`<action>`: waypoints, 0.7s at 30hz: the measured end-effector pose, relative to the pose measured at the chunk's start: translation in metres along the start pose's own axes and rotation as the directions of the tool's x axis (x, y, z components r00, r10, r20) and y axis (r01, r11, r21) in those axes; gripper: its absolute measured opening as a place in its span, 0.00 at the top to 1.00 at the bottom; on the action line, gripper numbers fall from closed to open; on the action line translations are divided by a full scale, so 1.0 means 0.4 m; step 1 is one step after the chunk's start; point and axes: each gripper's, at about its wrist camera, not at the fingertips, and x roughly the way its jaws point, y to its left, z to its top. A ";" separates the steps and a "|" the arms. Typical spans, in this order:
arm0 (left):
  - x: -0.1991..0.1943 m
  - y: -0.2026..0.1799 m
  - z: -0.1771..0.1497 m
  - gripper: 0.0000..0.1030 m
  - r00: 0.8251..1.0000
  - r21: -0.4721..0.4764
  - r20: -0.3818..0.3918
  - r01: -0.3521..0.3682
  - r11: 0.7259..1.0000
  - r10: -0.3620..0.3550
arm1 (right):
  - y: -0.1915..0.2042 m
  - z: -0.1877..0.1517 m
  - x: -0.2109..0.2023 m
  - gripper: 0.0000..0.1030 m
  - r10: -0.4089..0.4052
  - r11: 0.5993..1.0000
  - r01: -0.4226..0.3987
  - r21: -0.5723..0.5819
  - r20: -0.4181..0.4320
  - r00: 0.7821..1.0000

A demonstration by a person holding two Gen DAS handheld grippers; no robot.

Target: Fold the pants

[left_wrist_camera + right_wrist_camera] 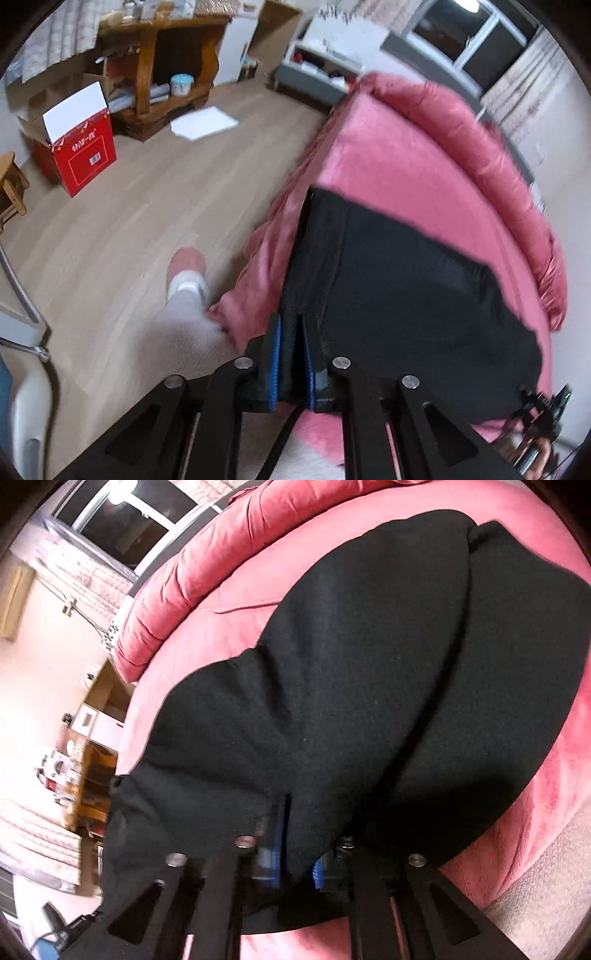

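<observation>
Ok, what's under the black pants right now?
The black pants lie on a pink blanket, which shows all around them. Both the left gripper and right gripper pinch the near edge. Whatever lies directly beneath the fabric is covered.

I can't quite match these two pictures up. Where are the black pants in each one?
Left wrist view: the black pants fill the lower right, spread over the pink bed cover, one edge pinched in the left gripper.
Right wrist view: the pants fill the middle of the picture, bunched over the right gripper, which grips them.
Shared landmark: the pink bed cover, with the dark window beyond it.
</observation>
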 end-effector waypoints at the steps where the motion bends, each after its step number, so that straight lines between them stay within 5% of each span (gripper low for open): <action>1: -0.028 -0.003 0.009 0.88 0.998 -0.014 0.063 0.009 1.000 -0.009 | -0.012 0.007 -0.006 0.80 0.005 1.000 -0.005 0.005 0.012 1.000; 7: -0.113 -0.056 0.058 0.77 0.969 -0.005 0.237 0.068 0.998 -0.064 | -0.067 0.081 -0.114 0.56 -0.020 1.000 0.019 0.009 0.167 0.986; 14: -0.011 -0.238 0.035 0.70 0.987 0.183 0.137 0.062 0.981 -0.088 | -0.180 0.187 -0.166 0.56 -0.082 0.994 0.061 0.090 0.256 0.963; 21: 0.111 -0.380 -0.027 0.69 0.997 0.306 0.074 -0.018 0.952 -0.005 | -0.293 0.337 -0.166 0.57 -0.068 0.982 0.013 0.187 0.288 0.955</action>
